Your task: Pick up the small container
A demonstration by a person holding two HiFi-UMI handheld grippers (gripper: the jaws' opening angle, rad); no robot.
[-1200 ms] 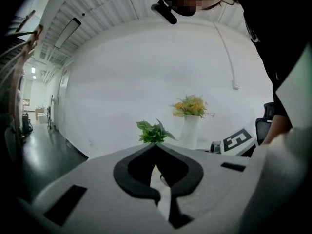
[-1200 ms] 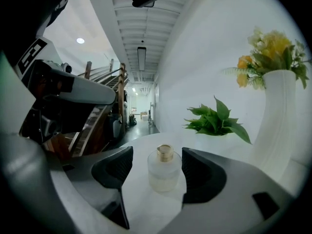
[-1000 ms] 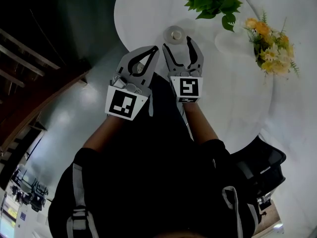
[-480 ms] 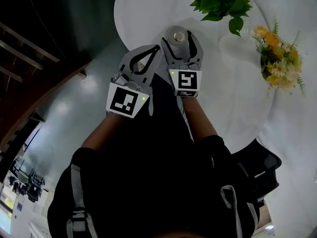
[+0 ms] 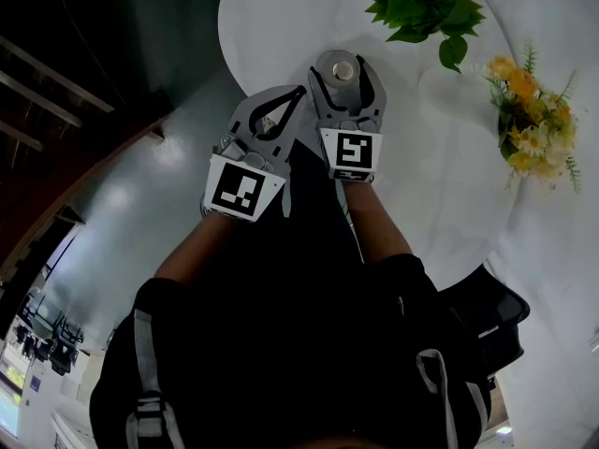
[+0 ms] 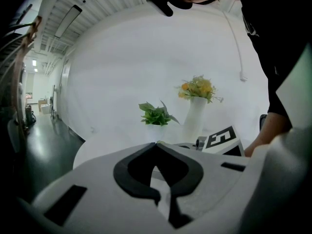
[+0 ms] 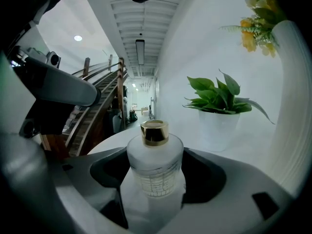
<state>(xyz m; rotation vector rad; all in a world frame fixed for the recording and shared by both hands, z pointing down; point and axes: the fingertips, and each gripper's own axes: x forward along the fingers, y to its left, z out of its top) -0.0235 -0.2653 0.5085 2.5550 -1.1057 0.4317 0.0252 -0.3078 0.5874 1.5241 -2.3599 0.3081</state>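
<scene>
Small container [image 5: 342, 66]: stands upright by the near edge of the bench [image 5: 271, 26], gold cap up, dead between the jaws of the right claw [image 5: 343, 71]. Straddled closely, jaws apart, not visibly clamped. Left claw [image 5: 296, 92]: pinched together, empty, just beside, less well placed.

Grey plastic left gripper [image 5: 296, 93] and right gripper [image 5: 342, 67], curved jaws lined black, each bearing a white cube with black square markers [image 5: 244, 189]. Bare forearms [image 5: 376, 224]; black short-sleeved top [image 5: 281, 344] with grey straps [image 5: 145, 344].
</scene>
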